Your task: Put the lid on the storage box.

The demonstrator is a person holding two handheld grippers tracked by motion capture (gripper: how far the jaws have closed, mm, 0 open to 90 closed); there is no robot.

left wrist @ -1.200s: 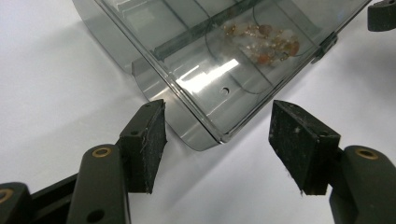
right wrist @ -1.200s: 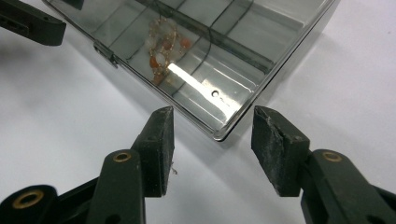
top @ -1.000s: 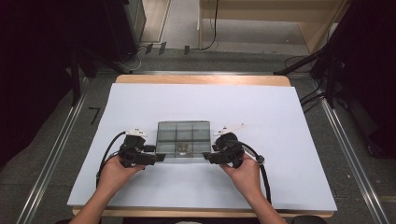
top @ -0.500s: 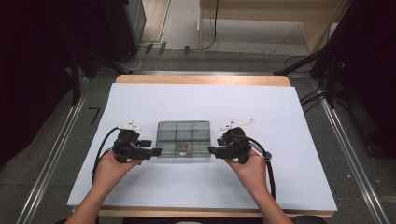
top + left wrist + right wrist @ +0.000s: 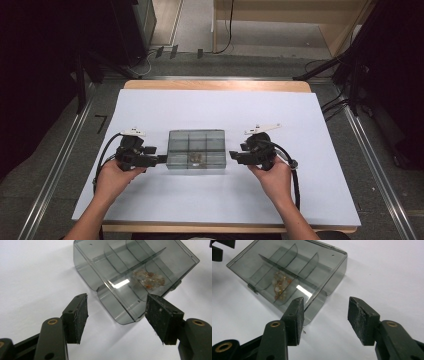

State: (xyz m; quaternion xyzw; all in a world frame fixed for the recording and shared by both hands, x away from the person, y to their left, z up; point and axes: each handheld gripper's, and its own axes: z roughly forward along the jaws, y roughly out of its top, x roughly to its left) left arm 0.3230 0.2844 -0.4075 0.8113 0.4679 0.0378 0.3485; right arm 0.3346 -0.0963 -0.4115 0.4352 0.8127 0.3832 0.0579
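A smoky clear compartment box (image 5: pixel 196 150) lies flat on the white sheet with its lid down. A small heap of amber and white beads (image 5: pixel 195 159) sits in its near middle cell. My left gripper (image 5: pixel 162 160) stands open just off the box's left side, and its jaws have just been opening with nothing between the pads. My right gripper (image 5: pixel 232 155) is open a short way off the right side, also just widening and empty. The left gripper view has the box (image 5: pixel 130 270) and beads (image 5: pixel 148 278) beyond my open left gripper (image 5: pixel 120 315). The right gripper view has the box (image 5: pixel 287 272) ahead of my open right gripper (image 5: pixel 327 317).
The white sheet (image 5: pixel 220 110) covers a wooden table (image 5: pixel 215 85) and is bare around the box. Metal rails (image 5: pixel 370 150) run along both sides on the floor. Dark stands and cables (image 5: pixel 345 70) stand beyond the far edge.
Both hands have drawn outward from the box's sides, the left to the left and the right to the right. The box stays in place.
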